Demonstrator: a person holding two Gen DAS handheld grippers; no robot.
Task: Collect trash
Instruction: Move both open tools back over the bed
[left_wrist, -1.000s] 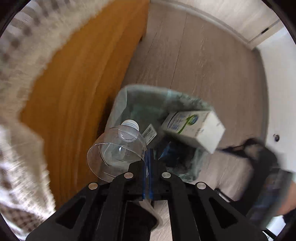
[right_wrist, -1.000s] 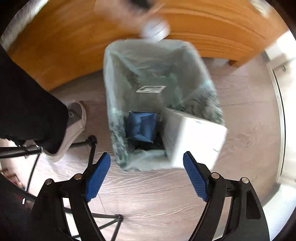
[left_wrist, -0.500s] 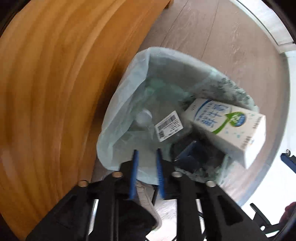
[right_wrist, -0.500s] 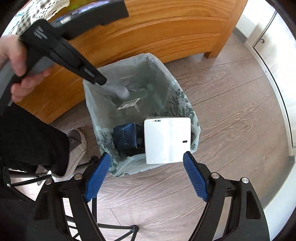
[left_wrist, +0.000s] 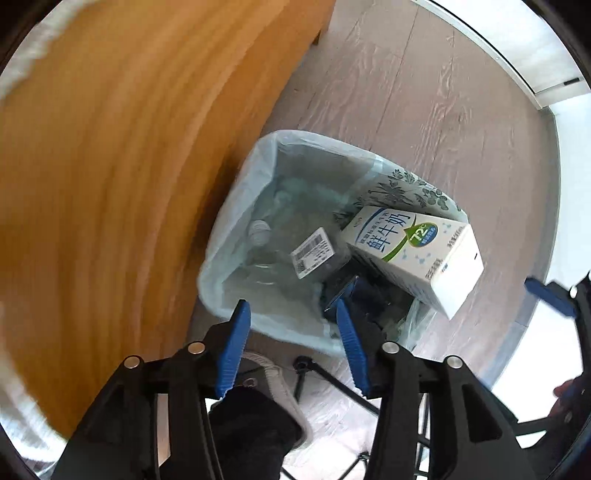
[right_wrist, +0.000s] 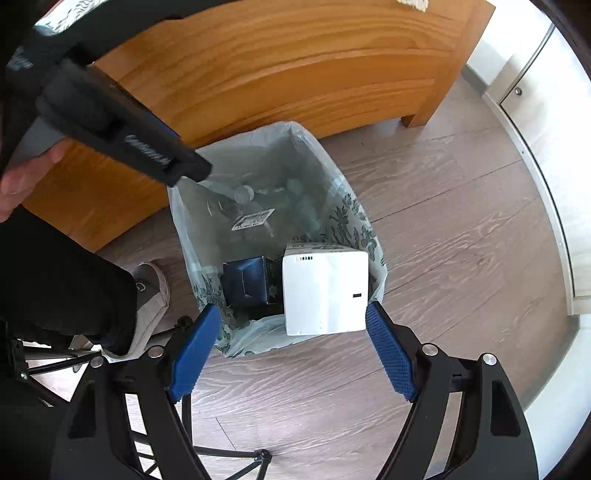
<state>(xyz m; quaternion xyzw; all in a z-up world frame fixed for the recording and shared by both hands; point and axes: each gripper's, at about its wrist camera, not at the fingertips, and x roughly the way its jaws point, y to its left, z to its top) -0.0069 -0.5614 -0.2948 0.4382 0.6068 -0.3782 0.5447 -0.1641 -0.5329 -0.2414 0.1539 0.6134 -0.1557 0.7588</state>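
Your left gripper (left_wrist: 293, 334) points straight down over the bin, and its jaws have just been opening; they now stand apart with nothing between the two blue pads (left_wrist: 232, 350). Your right gripper (right_wrist: 291, 354) also hangs over the bin with its jaws spread wide and released, nothing between them.

Directly below your left jaws sits one bin (left_wrist: 236, 236), lined with a pale green bag printed with a leaf pattern. Inside it you can count three pieces of trash. One clear plastic bottle (left_wrist: 280, 251) lies on its side against the liner on the side nearest the wooden furniture, its white cap (left_wrist: 258, 229) toward the wood and its barcode label (left_wrist: 314, 253) facing up. One dark blue carton (right_wrist: 247, 282) sits beside it, crumpled in at the top. One white milk carton (left_wrist: 413, 254) with green and blue print leans over the bin's rim, its flat white base (right_wrist: 325, 291) sticking up above the edge and touching the blue carton.

From the right wrist view, your left hand (right_wrist: 22, 177) grips the left gripper's handle at the upper left, the black fingers reaching over the bin's mouth. The bin stands on a grey wood-grain floor (right_wrist: 461, 221), just beside one orange-brown wooden furniture panel (right_wrist: 295, 66). One grey shoe (right_wrist: 151, 295) and a black trouser leg stand beside the bin, with black tripod legs (right_wrist: 229, 452) on the floor near it.
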